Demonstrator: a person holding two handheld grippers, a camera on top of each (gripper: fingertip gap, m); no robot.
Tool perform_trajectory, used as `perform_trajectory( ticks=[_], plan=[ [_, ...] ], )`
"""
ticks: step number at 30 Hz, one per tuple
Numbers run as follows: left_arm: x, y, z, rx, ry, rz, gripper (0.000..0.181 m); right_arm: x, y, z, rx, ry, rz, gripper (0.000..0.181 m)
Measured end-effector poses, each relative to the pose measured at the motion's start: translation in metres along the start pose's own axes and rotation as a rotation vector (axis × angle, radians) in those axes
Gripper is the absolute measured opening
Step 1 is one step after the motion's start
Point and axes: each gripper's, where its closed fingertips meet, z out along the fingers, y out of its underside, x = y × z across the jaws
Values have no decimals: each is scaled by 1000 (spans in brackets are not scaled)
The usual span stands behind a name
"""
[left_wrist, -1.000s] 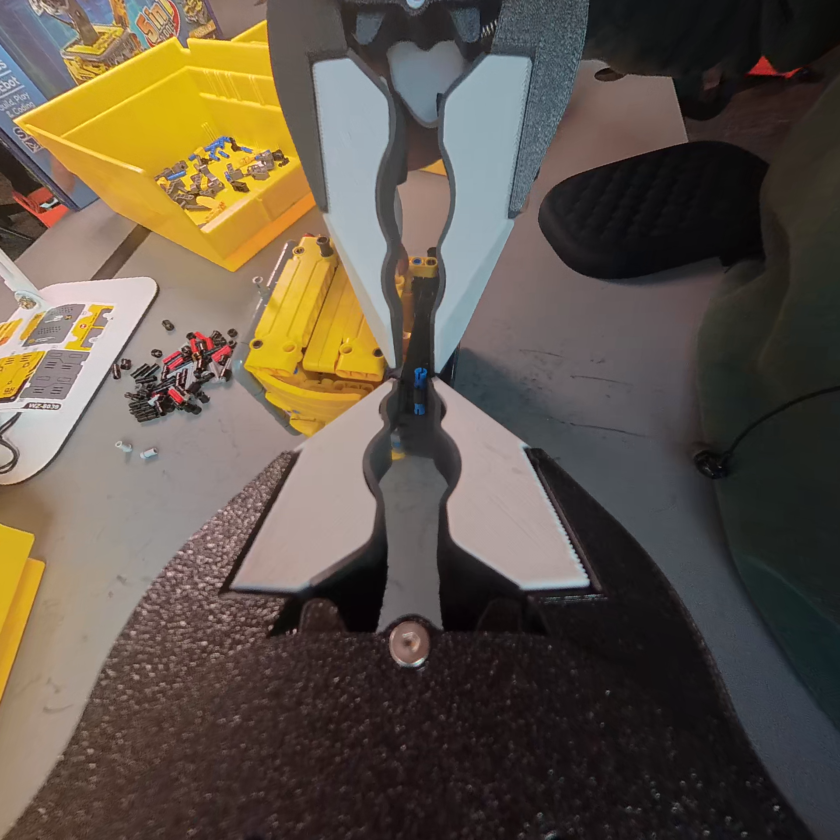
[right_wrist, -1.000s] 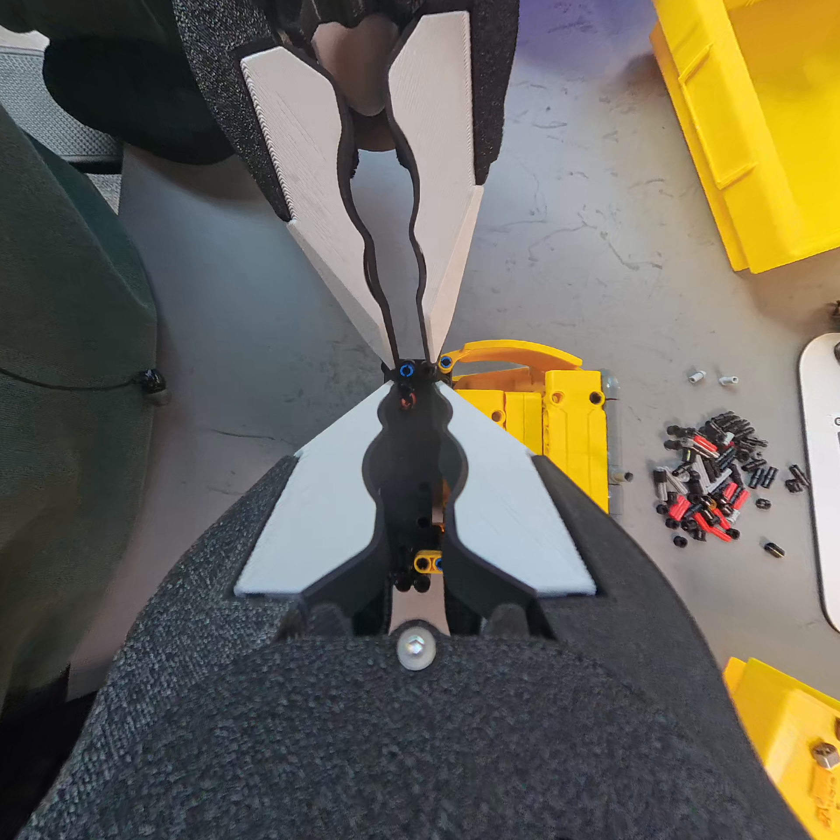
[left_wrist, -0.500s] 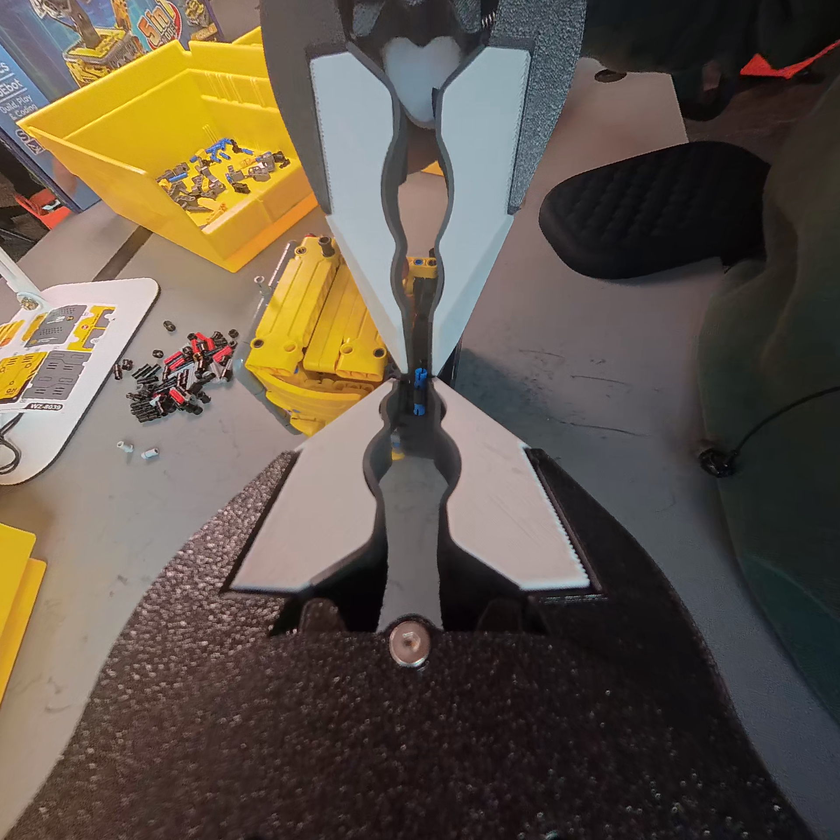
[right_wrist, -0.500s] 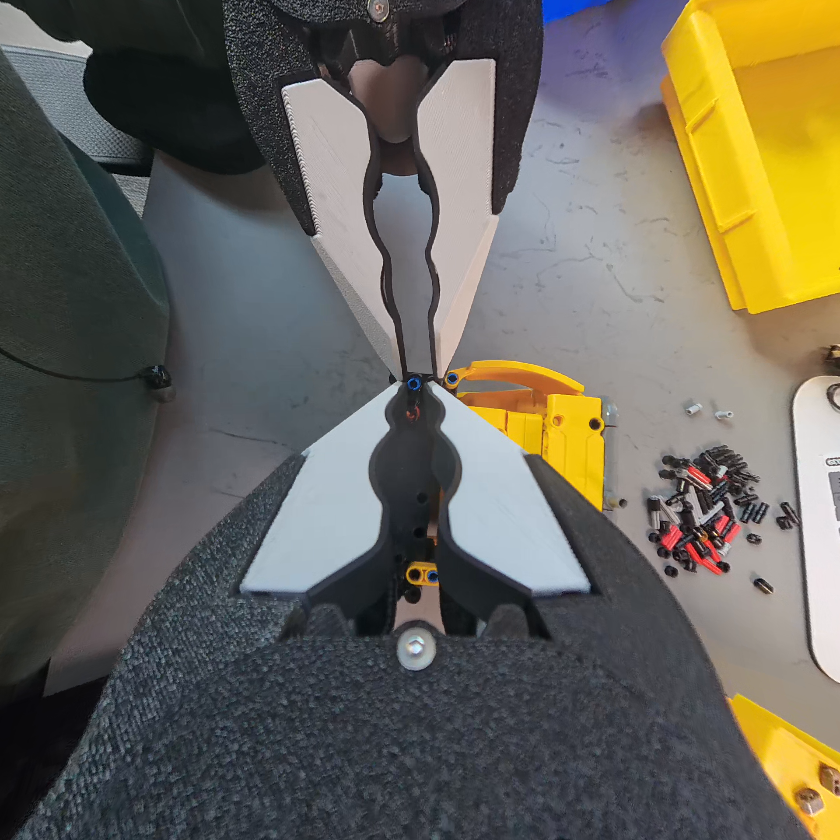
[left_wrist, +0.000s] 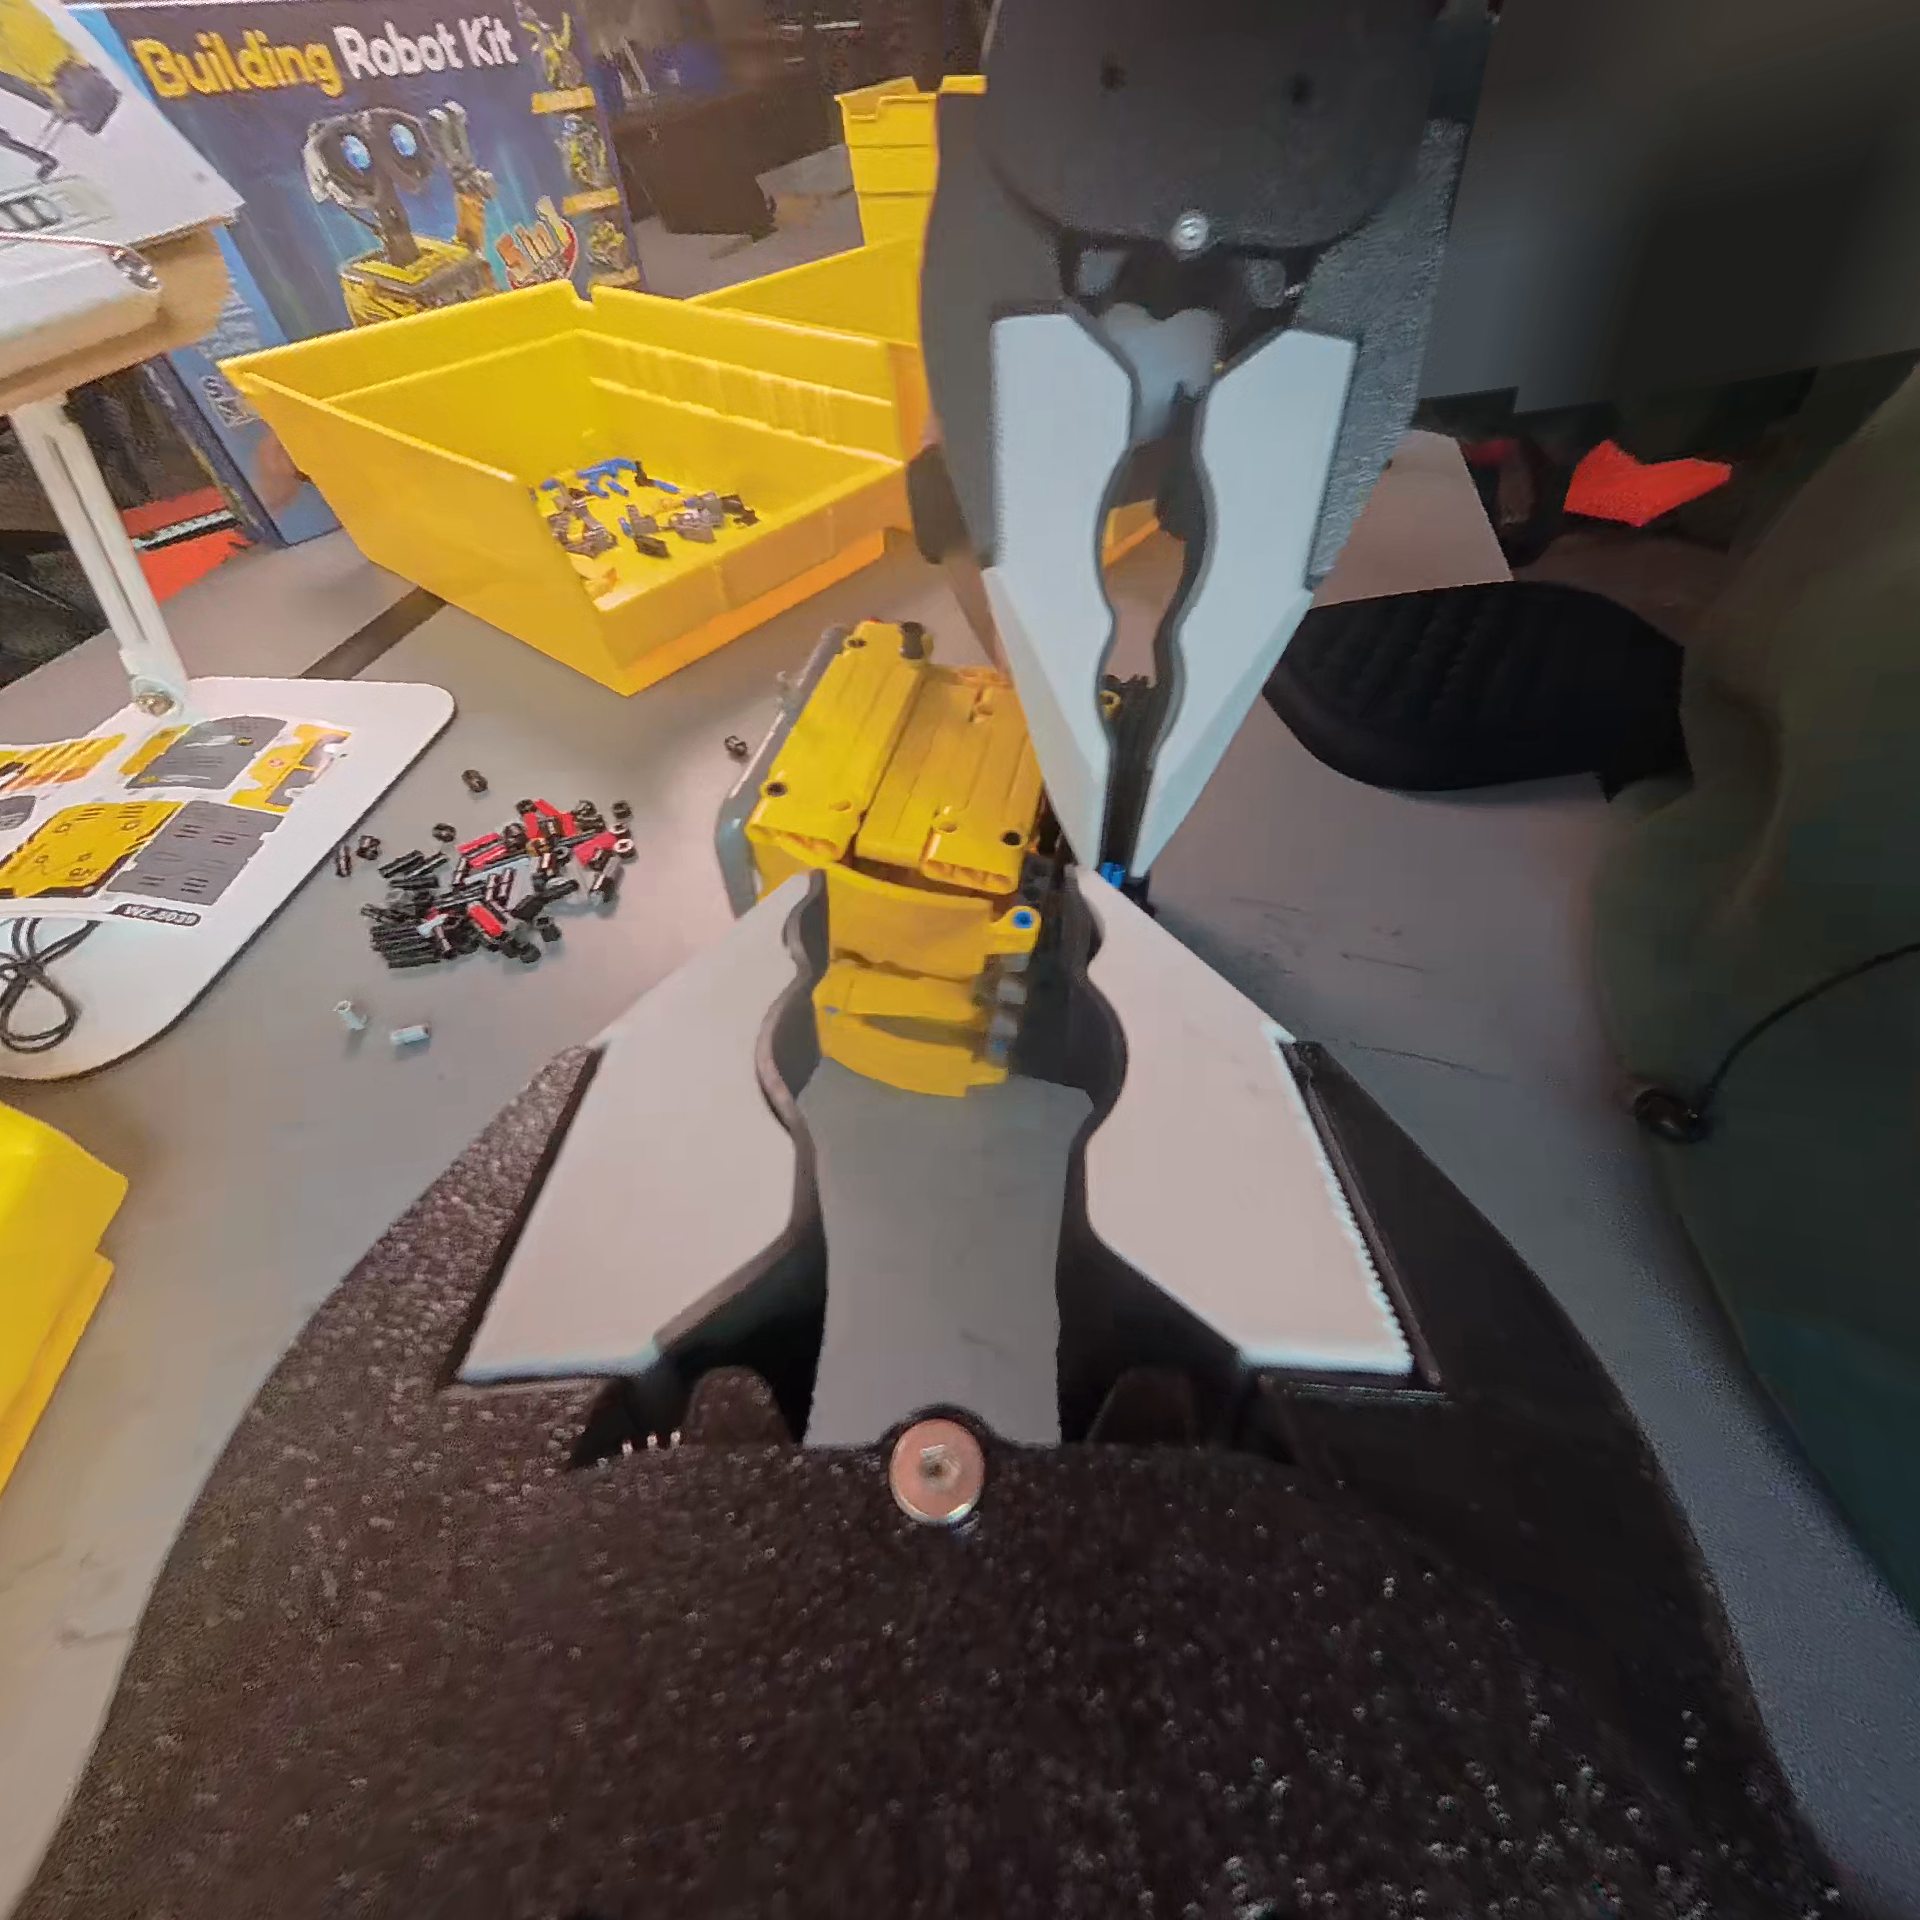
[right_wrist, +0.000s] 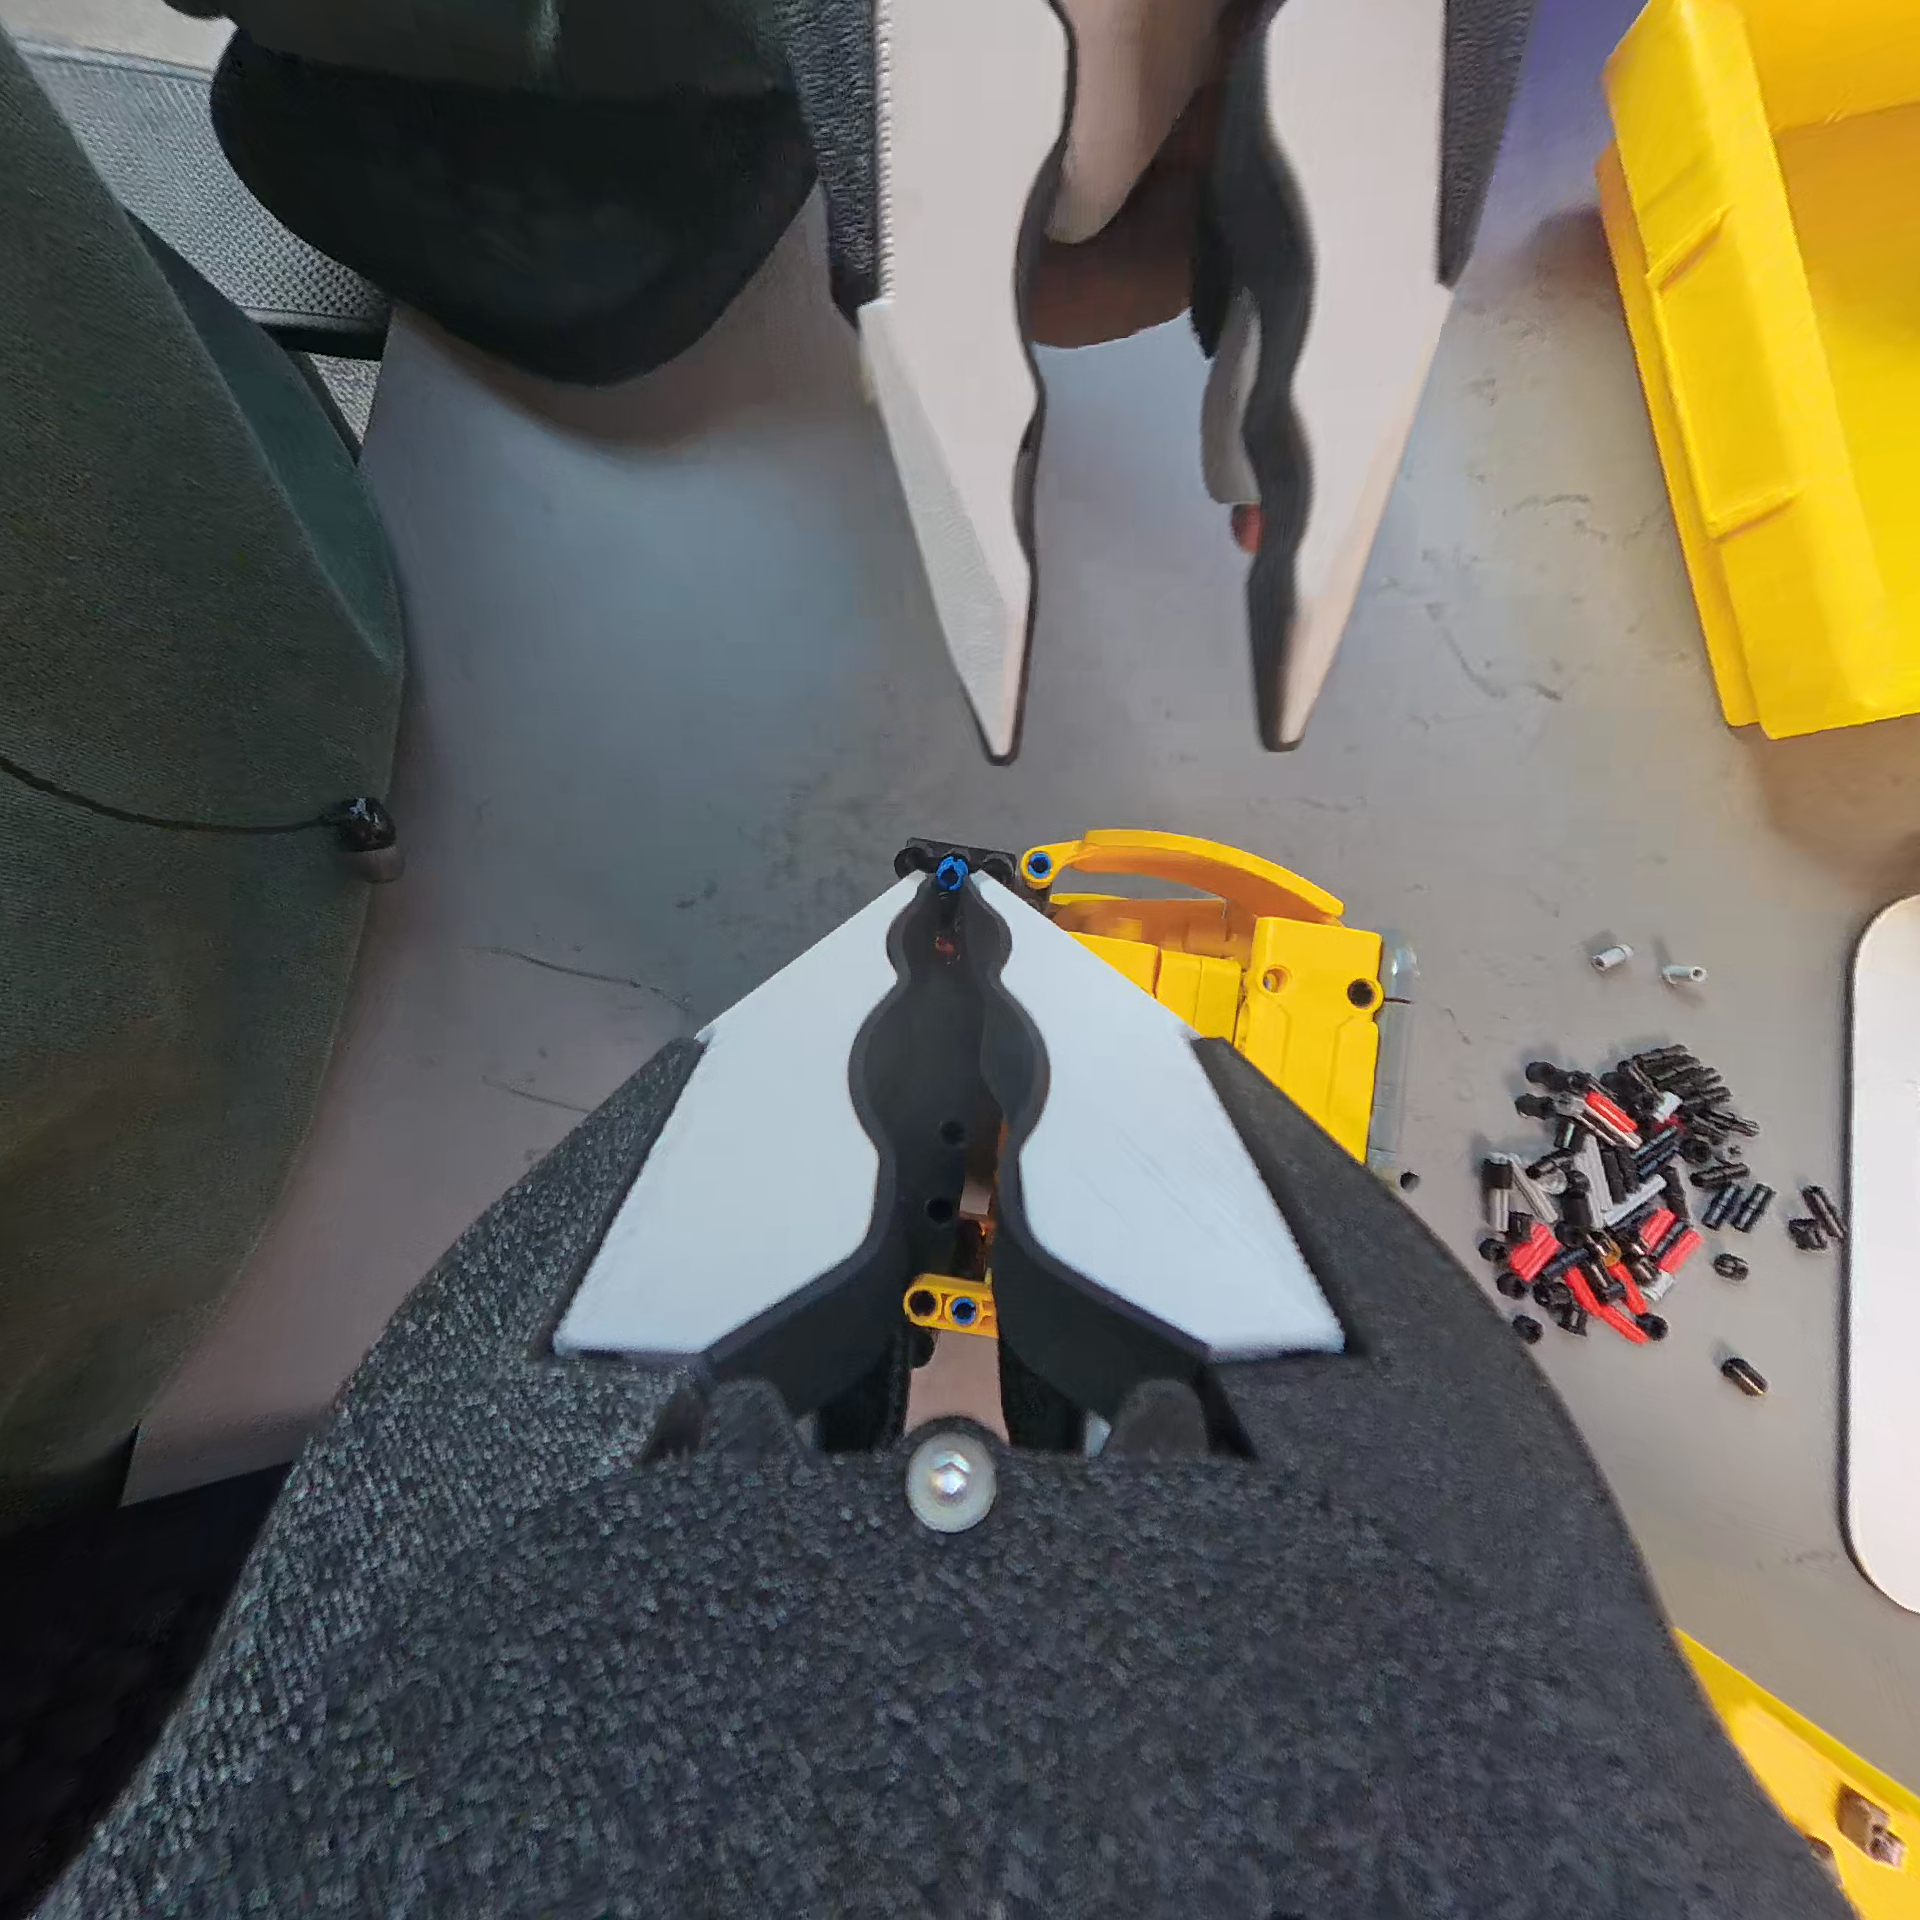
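You get even, bright overhead light and soft shadows on the table (right_wrist: 644, 644); edges bow outward, and the far gripper (right_wrist: 1138, 743) is motion-blurred.

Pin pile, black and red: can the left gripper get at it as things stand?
Probably yes. The left gripper is open and holds nothing, and the pin pile lies loose on bare table to its left, nothing covering it.

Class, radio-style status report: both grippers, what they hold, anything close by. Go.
Left gripper open, holding nothing, clear of the model. Right gripper shut on black beam of the yellow brick model. Loose pins lie beside it on the table.
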Motion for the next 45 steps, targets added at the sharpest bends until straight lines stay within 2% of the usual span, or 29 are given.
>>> perform_trajectory(
  ticks=[2, 4, 9, 15, 21, 27, 33, 36, 38, 40, 42, 45],
  plan=[
    [-15, 10, 2, -14, 2, -16, 61, 0, 0, 0, -13, -3, -5, 3],
    [-20, 24, 11, -53, 71, -68, 76, 0, 0, 0, -29, -7, -12, 3],
    [-13, 31, 29, -43, 281, -148, 80, 0, -1, 0, -70, -11, -30, 3],
    [-4, 27, 37, -47, 353, -223, 65, 0, 5, -4, -103, -2, -11, 3],
    [3, 27, 38, -62, 275, -272, 62, -4, 10, -9, -144, -7, -20, 3],
    [14, 29, 36, -101, 136, -301, 61, -15, 14, -12, -182, -24, -30, 3],
    [28, 38, 27, -122, 150, -197, 57, -22, 13, -11, -213, -6, -47, 3],
    [27, 26, 23, -87, 117, -152, 44, -22, 13, -11, -223, 4, -41, 3],
    [29, 20, 19, -67, 103, -92, 28, -22, 13, -11, -225, 10, -39, 3],
    [42, 13, 18, -45, 147, -37, 14, -22, 13, -11, -234, 19, -47, 3],
    [55, 14, 22, -57, 166, 24, 9, -21, 13, -11, -245, 26, -59, 3],
    [57, 21, 30, -100, 112, 96, 9, -21, 13, -10, -245, 29, -58, 4]
  ],
)
